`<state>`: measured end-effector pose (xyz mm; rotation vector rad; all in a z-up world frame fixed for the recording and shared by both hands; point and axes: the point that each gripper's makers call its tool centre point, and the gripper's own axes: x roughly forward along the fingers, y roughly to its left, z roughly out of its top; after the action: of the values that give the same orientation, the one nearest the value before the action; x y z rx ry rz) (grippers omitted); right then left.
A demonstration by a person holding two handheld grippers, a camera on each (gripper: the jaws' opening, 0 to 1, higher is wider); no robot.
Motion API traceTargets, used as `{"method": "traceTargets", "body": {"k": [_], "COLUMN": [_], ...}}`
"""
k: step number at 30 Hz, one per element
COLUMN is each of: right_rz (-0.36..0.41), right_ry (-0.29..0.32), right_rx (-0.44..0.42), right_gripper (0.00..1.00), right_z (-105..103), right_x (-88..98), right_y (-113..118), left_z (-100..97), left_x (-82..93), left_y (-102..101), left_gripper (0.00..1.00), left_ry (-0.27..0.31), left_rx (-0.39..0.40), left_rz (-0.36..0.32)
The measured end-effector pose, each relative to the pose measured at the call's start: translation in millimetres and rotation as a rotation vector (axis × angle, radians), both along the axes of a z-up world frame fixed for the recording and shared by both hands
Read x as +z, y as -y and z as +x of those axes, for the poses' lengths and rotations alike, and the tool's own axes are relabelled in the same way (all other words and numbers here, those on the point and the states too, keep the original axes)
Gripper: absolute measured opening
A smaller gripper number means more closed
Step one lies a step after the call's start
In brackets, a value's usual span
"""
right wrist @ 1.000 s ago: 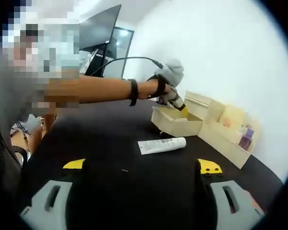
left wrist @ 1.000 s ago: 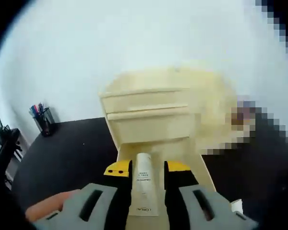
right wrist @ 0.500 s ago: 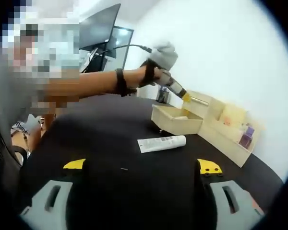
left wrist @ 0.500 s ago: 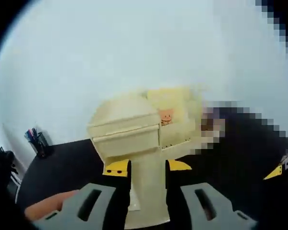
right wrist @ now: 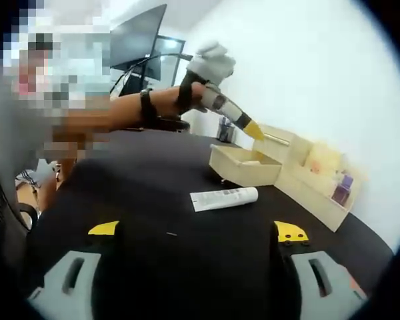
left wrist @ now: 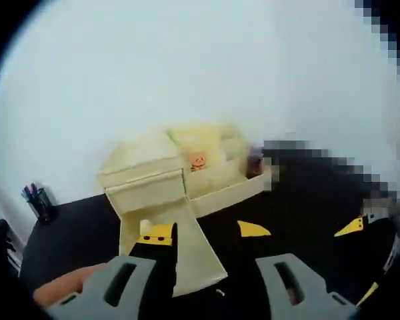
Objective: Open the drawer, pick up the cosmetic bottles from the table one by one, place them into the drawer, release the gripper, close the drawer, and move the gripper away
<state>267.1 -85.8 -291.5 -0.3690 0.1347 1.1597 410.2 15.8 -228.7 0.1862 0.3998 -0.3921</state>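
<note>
Since a second ago my left gripper (left wrist: 207,233) has let its bottle go into the open drawer (right wrist: 243,167) and lifted away, jaws empty. Right gripper (right wrist: 197,232) hangs open; one tube (right wrist: 224,199) waits on the tabletop (right wrist: 140,200).

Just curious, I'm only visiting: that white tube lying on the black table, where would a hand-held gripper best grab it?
Across the middle of the white tube, coming down from above. It lies flat on the table, long and narrow, with bare surface on both long sides, so the jaws can likely straddle its width.
</note>
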Motion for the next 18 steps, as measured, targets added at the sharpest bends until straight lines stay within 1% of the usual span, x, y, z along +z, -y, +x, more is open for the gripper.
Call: {"method": "traceTargets", "body": {"k": [2,6,7,9,11,12,13,15,16,18], "right_rz": [-0.002,-0.002,-0.003,-0.003,-0.001,0.0,0.0,-0.002,-0.003,-0.006], "right_ry": [-0.001,-0.002,-0.002,-0.001,0.0,-0.001,-0.001,0.0,-0.001,-0.002], "right_rx": [0.002,0.003,0.003,0.001,-0.001,-0.001,-0.002,-0.002,-0.002,-0.001], "right_gripper": [0.85,0.85,0.85,0.85,0.85,0.85,0.85,0.85,0.85,0.85], "right_z": [-1,-1,-1,-1,-1,0,1,1,1,1], "right_x": [-0.6,-1.4,-1.8,-2.2,-1.4,-0.6,-0.4,-1.0,-1.3,-2.2], "right_y": [0,-1,-1,-1,-1,0,0,0,0,-1], "left_z": [-5.7,-20.6,-21.4,-30.7,-32.4,-33.0,-31.5,-36.4,-38.1,-38.6], "left_x": [-5.5,-26.0,-30.1,-44.7,-52.4,-54.6,-53.2,-52.6,-51.5,-51.1], "left_y": [5,16,15,18,15,14,13,15,17,17], "left_gripper": [0.28,0.28,0.28,0.28,0.28,0.28,0.29,0.29,0.28,0.29], "left_ry": [-0.01,-0.054,-0.064,-0.085,-0.095,-0.099,-0.076,-0.074,-0.08,-0.088], "left_rx": [-0.016,-0.056,-0.059,-0.069,-0.071,-0.07,-0.076,-0.076,-0.082,-0.09], "left_rz": [0.006,0.027,0.033,0.068,0.088,0.092,0.098,0.096,0.083,0.073]}}
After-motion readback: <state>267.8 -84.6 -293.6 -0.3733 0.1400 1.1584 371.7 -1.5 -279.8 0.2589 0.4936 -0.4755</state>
